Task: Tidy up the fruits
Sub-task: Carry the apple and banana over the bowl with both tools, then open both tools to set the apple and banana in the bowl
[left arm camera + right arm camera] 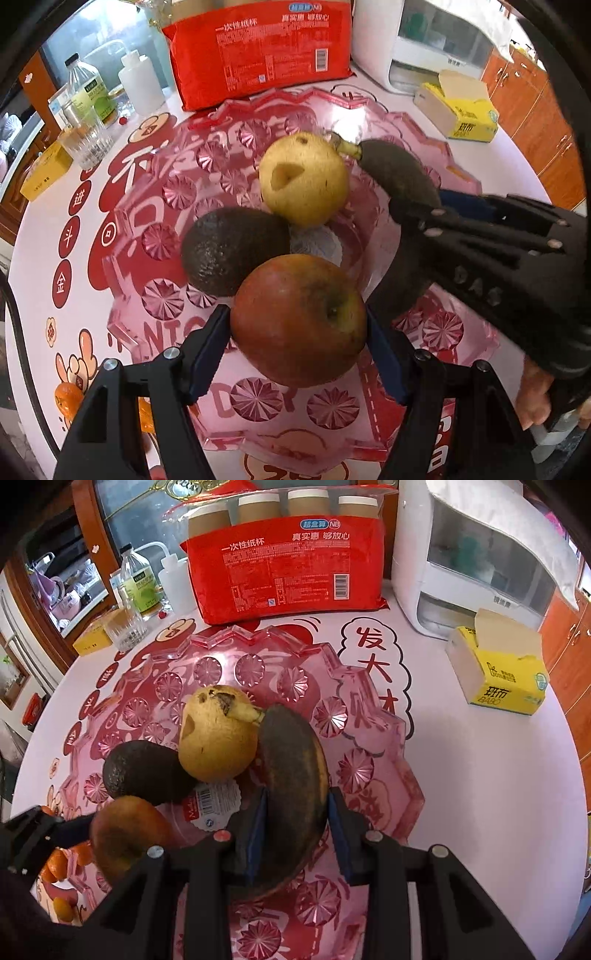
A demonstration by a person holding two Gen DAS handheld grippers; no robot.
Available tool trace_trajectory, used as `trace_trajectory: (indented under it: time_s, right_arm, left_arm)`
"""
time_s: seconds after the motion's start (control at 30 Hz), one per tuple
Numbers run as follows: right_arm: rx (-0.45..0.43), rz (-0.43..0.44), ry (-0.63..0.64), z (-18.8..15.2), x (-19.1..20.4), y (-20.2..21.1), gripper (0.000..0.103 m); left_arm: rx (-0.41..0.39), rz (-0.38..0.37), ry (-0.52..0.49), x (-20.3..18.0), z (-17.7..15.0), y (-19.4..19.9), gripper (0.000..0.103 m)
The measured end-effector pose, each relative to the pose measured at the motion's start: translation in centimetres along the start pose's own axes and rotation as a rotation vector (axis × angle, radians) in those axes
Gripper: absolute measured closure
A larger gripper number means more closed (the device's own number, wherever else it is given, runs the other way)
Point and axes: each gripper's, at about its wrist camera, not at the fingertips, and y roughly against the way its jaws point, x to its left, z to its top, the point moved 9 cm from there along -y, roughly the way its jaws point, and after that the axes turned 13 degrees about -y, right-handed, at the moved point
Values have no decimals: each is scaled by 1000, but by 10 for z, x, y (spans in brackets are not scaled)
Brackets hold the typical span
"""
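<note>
Over the pink glass tray (pixel 147 206) both pairs of tongs are busy at once. The left tongs (pixel 297 334) are clenched on a red-and-green apple (pixel 297 319), blue pads pressing it from either side, and it sits low above the near part of the tray; whether it touches the glass I cannot tell. The right tongs (pixel 295 827) are clamped across the middle of a badly blackened banana (pixel 295 794), whose stem end leans against the yellow pear (pixel 218 738).

By my reckoning the sorting is well along but not finished. The pear and a dark avocado (pixel 232 249) already lie in the tray's hollow, touching each other, next to a round white label (pixel 214 805) on the glass. The apple and banana are over the tray yet both gripped, so neither is set down. A few small oranges (pixel 55 864) lie on the surface just outside the tray's near left edge, and those look like what remains to be gathered.

Nothing else is in the tray. Beyond it stand a red pack of paper cups (pixel 284 565) and a yellow tissue box (pixel 502 668).
</note>
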Motion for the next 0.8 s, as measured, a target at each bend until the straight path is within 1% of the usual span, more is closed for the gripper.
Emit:
trace_trajectory:
  time_s: [0.1, 0.13, 0.17, 0.2, 0.23, 0.27, 0.33, 0.47, 0.53, 0.67, 0.8]
  right_arm:
    - [-17, 3, 10, 1, -1, 5, 69]
    - [-22, 12, 18, 1, 0, 7, 68]
    - [-25, 16, 24, 1, 2, 9, 67]
    - [-31, 20, 32, 1, 3, 11, 63]
    - [-40, 20, 40, 1, 4, 14, 59]
    - [-53, 18, 50, 1, 6, 17, 57]
    - [-63, 17, 62, 0, 9, 20, 54]
    - [-55, 26, 81, -6, 16, 21, 54]
    - [-51, 30, 75, -7, 16, 20, 53]
    - [-43, 34, 56, -10, 13, 21, 53]
    - [-34, 41, 29, -14, 9, 23, 51]
  left_arm:
    - [13, -2, 0, -1, -3, -2, 32]
    - [1, 3, -1, -1, -2, 0, 32]
    - [-11, 4, -6, -1, -1, 3, 27]
    - [-27, 10, -10, -1, 1, 8, 20]
    - [-43, 20, -13, -1, 3, 12, 16]
    - [-61, 33, -19, 0, 5, 18, 12]
    - [-81, 41, -31, 0, 8, 24, 11]
    - [-82, 49, -36, 3, 8, 28, 7]
    - [-80, 53, -35, 5, 7, 29, 6]
    - [-87, 46, -21, 7, 2, 34, 1]
    - [-89, 60, -12, 11, -3, 38, 1]
